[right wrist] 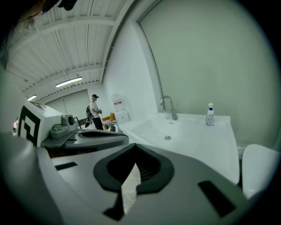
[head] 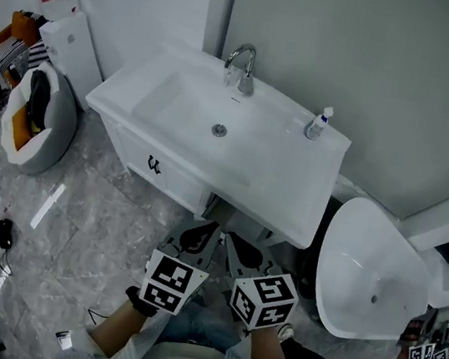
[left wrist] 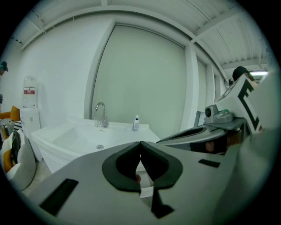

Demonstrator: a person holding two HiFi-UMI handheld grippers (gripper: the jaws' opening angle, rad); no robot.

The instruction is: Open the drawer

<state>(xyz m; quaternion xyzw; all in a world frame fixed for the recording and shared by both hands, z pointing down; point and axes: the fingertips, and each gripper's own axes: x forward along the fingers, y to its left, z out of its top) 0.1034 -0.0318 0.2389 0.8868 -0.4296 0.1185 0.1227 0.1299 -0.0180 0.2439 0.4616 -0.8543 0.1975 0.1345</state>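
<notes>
Left gripper [head: 206,232], right gripper [head: 235,244]: jaws together, empty. Drawer [head: 159,168] closed, apart, upper-left.

Right claw [right wrist: 134,147] is pinched fully together with nothing in it, tips aimed at the white sink [right wrist: 193,138] up around 1 o'clock. The faucet [right wrist: 168,107] sits at the back of the basin with the drain [right wrist: 167,138] just below it. A little soap bottle [right wrist: 210,114] stands on the sink rim toward 2 o'clock. The left claw [right wrist: 118,139] hangs right beside at 9 o'clock. Way back at 10 o'clock a person [right wrist: 94,112] is standing under a ceiling light [right wrist: 68,82].
</notes>
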